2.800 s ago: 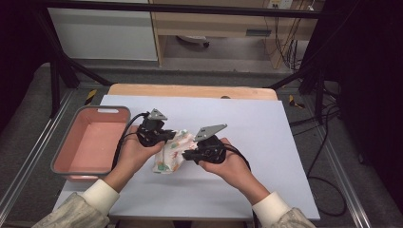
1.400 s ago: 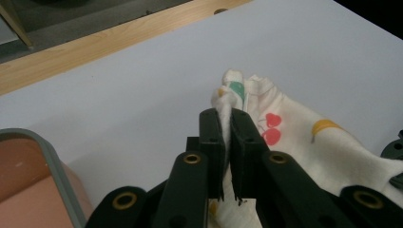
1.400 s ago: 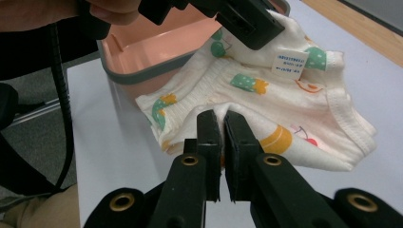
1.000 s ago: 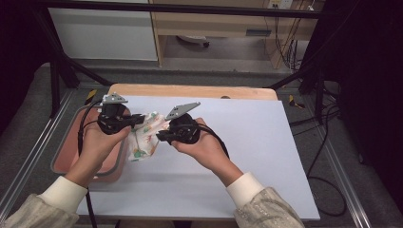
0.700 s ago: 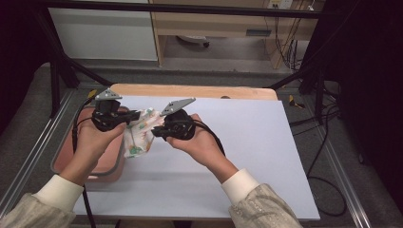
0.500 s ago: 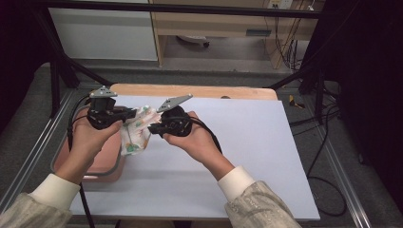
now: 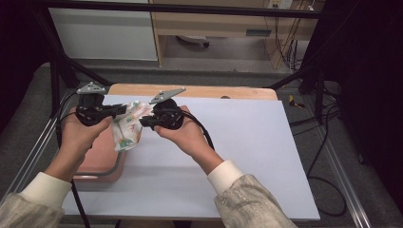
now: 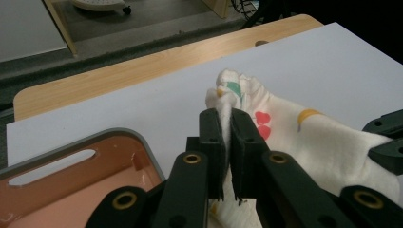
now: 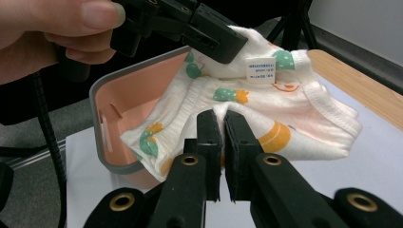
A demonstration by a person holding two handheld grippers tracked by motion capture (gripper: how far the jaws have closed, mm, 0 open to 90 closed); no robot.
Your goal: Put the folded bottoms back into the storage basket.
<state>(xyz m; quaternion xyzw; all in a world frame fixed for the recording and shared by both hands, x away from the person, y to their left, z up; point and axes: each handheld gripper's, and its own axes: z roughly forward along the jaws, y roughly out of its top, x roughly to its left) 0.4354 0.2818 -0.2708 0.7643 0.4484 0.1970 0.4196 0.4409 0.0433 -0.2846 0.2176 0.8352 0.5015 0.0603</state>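
Black left claw [image 7: 124, 110], black right claw [image 7: 142, 122], trailing cables; cream, perhaps speckled, sleeves [image 7: 247, 194].

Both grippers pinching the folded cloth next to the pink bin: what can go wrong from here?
1. The left gripper and right gripper each pinch only a thin edge of the printed cloth; it may slip out.
2. The cloth hangs at the rim of the pink bin, partly over the white table, so a release here may leave it draped on the rim.
3. If the grippers drift apart, the fold may open.
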